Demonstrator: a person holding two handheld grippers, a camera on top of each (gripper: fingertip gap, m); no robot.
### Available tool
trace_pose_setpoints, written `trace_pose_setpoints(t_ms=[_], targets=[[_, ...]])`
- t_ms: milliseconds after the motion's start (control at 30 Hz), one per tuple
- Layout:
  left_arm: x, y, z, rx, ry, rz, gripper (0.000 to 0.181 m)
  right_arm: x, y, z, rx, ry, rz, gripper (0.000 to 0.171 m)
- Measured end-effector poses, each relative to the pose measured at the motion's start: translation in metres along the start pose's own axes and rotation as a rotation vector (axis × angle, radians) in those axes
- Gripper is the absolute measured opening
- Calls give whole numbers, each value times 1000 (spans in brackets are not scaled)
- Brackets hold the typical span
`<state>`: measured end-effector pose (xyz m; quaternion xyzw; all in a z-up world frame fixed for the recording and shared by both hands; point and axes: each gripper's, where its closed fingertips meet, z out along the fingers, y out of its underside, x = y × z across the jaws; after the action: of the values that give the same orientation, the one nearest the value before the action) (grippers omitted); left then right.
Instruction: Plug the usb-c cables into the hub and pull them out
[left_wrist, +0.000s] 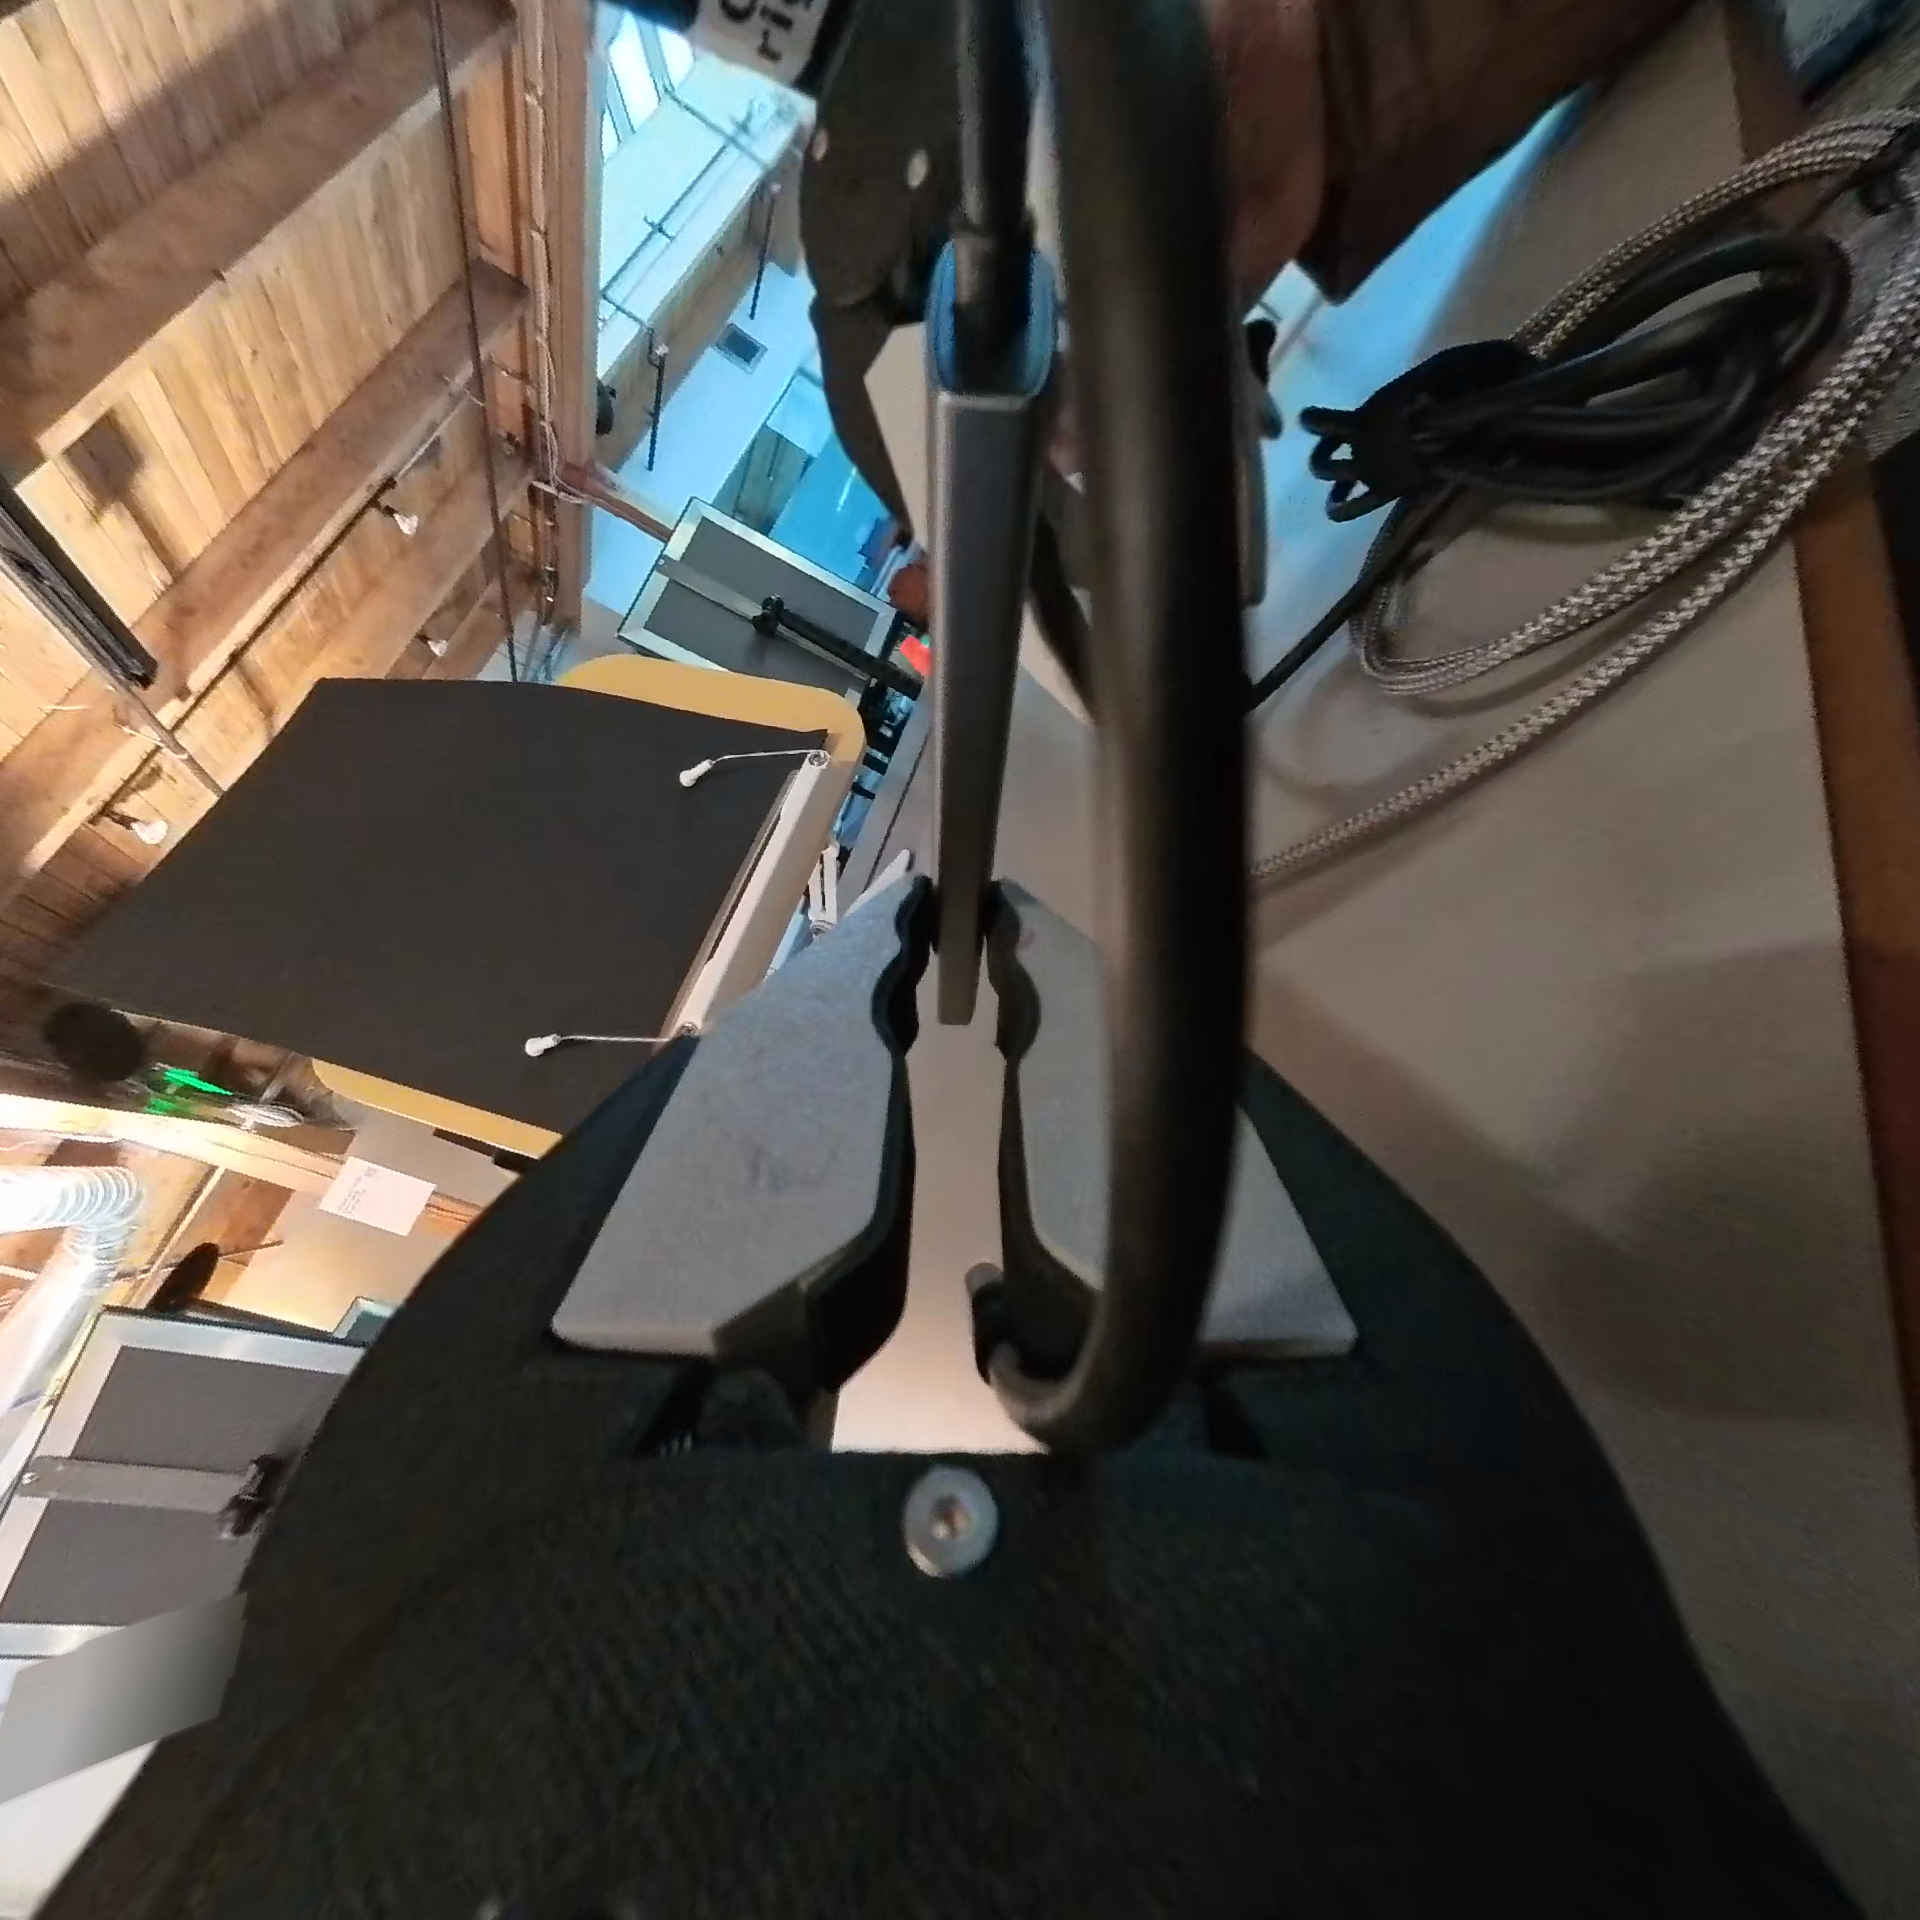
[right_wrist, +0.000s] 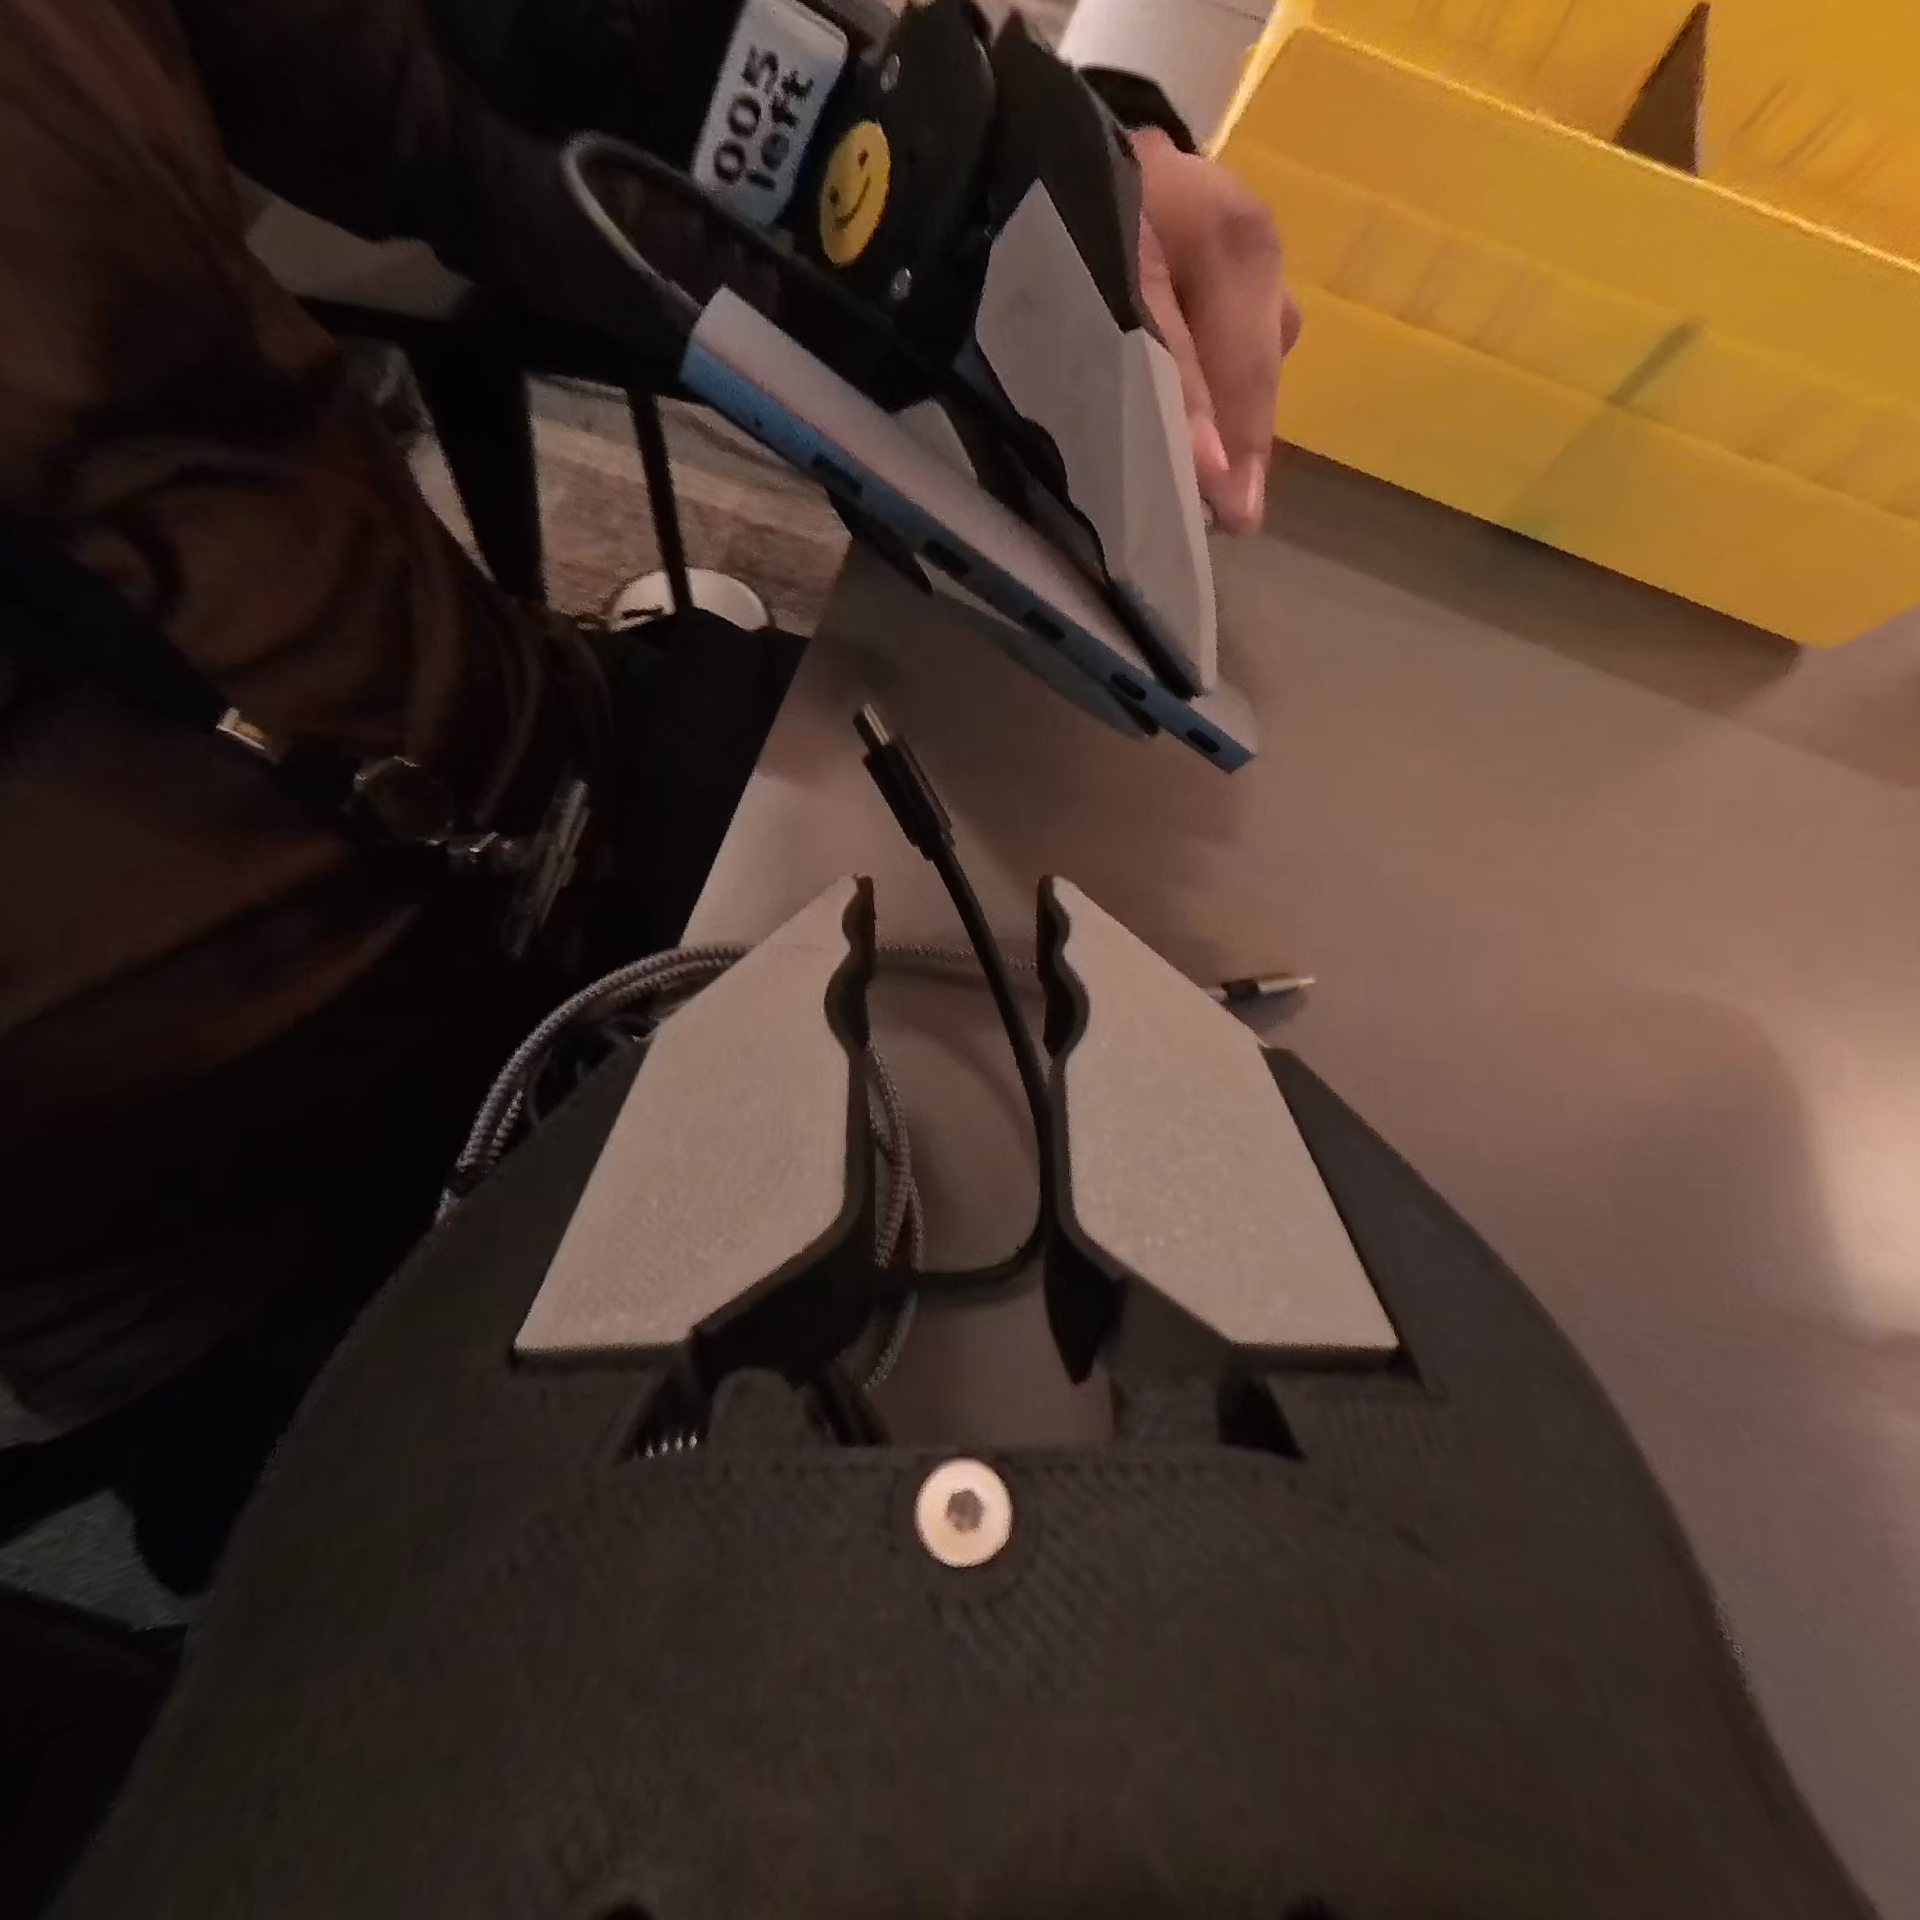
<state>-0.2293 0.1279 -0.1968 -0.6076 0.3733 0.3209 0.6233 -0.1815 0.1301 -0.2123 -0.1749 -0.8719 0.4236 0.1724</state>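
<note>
Both tongs are up off the table (right_wrist: 1455, 1039). Left gripper (left_wrist: 966, 951) is clamped on the grey hub (left_wrist: 977, 644), pinching its flat body near one end so the slab sticks out ahead of the fingers, its own thick black lead (left_wrist: 1164, 727) looping back past them. Right gripper (right_wrist: 956, 935) stands apart, jaws not touching, with a thin black usb-c cable (right_wrist: 987, 997) running up between them; its plug (right_wrist: 899, 774) hangs just short of the hub's blue edge with the ports. A braided grey cable (right_wrist: 582, 1029) lies coiled on the table underneath.
</note>
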Motion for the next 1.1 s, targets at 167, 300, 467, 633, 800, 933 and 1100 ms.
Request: trace_pose_setpoints(t_ms=[167,300,467,633,800,933,1100], targets=[[-1,-3,-2,16,-4,-13,7,-4,-3,13,-5,-102,-8,24],[-2,-3,-1,16,-2,-20,7,-9,-1,26,-30,-149,-8,20],[-1,-4,-1,19,11,-34,7,10,6,28,-47,-34,4,7],[1,0,-1,-1,81,-135,7,48,18,11,-133,245,-6,6],[3,5,3,-31,190,-334,7,66,22,1,-298,486,-176,6],[0,13,15,-72,284,-504,7,78,24,-2,-450,642,-382,5],[3,29,22,-145,326,-466,7,83,15,-9,-545,845,-594,6]])
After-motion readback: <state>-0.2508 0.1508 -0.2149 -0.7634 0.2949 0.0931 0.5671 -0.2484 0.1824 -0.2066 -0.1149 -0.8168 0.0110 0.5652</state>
